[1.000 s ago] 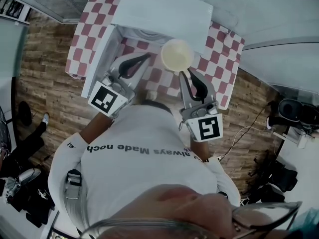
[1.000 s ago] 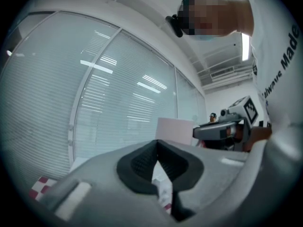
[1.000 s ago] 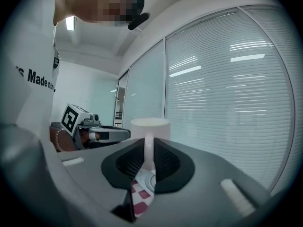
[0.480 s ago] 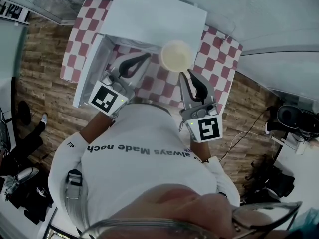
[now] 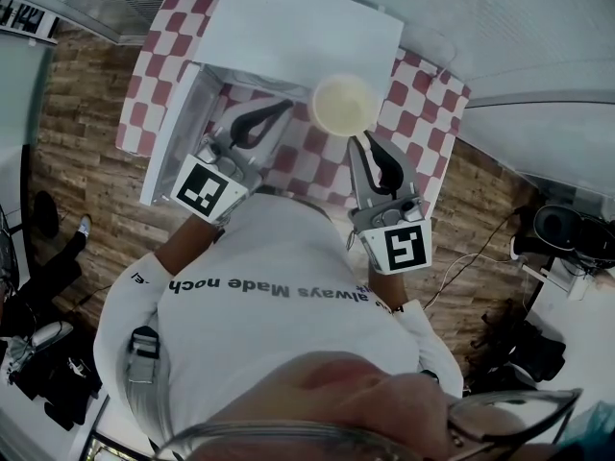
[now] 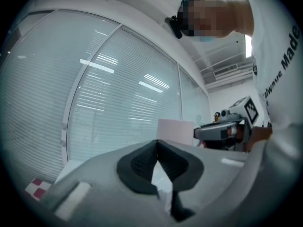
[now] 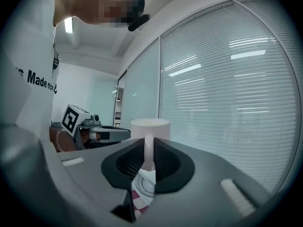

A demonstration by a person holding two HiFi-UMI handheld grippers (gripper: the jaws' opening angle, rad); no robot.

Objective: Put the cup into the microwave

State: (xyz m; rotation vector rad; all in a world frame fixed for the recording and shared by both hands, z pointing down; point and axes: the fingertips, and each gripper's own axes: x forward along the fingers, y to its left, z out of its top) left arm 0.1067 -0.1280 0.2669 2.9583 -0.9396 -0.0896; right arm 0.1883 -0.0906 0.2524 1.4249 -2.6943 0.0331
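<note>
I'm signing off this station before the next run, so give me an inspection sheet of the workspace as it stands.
Surface: checkered tablecloth on a table, largely taken up by the microwave.
Job's things: white microwave, door apparently swung open at its left; cup held at its front, not yet inside.
Clutter: nothing seen on the cloth.
Grippers: right gripper shut on the cup's handle; left gripper shut, empty.
Cables: loose cable on the floor at right.
Surroundings: wooden floor, glass walls with blinds, dark gear on the floor.
</note>
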